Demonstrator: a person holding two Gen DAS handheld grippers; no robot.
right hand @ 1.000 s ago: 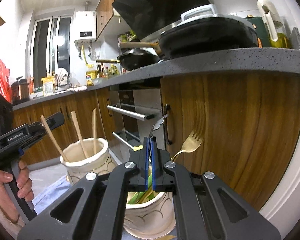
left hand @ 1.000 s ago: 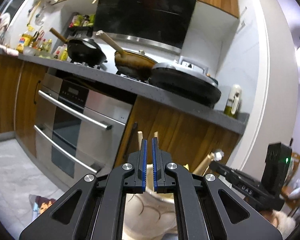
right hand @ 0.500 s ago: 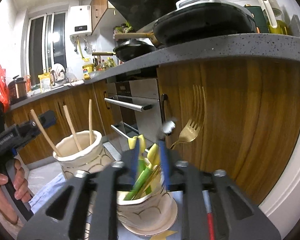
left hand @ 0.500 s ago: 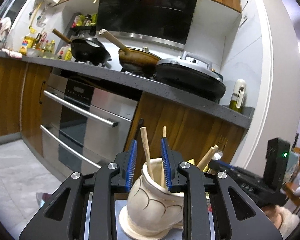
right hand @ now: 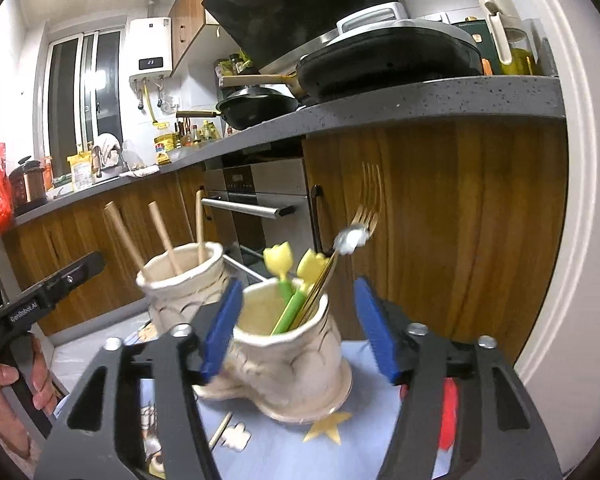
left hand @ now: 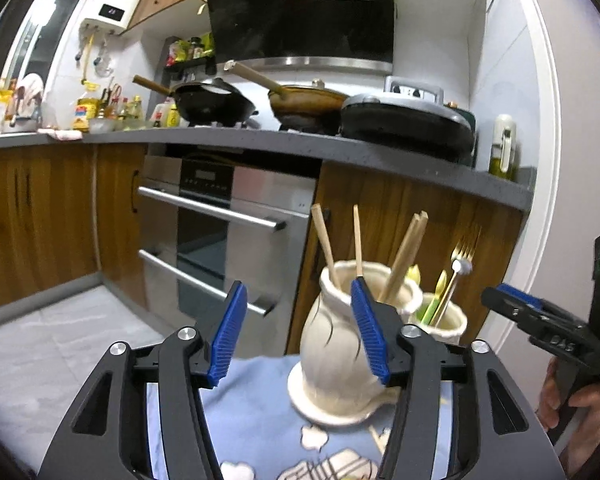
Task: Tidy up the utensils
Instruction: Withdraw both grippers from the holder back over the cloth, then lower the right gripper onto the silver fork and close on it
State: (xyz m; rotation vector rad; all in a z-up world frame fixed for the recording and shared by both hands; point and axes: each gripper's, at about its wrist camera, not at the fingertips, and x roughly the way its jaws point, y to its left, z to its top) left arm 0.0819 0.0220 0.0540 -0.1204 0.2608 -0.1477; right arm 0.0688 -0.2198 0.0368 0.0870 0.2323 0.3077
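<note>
Cream utensil pot (right hand: 288, 344) sits between wide right gripper (right hand: 298, 330); left gripper (left hand: 300, 336) wide too

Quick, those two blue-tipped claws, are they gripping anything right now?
Left gripper: open, holding nothing.
Right gripper: open, holding nothing; the holder with the fork sits between its fingers.

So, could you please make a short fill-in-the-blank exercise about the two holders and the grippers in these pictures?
1. The wooden chopsticks stand in the ____ of the two ceramic holders.
2. The gold fork shares its shorter holder with utensils that have green handles and ____ tops.
3. The jaws of the left gripper and of the right gripper are both ____.

Missing words: taller; yellow; open
</note>
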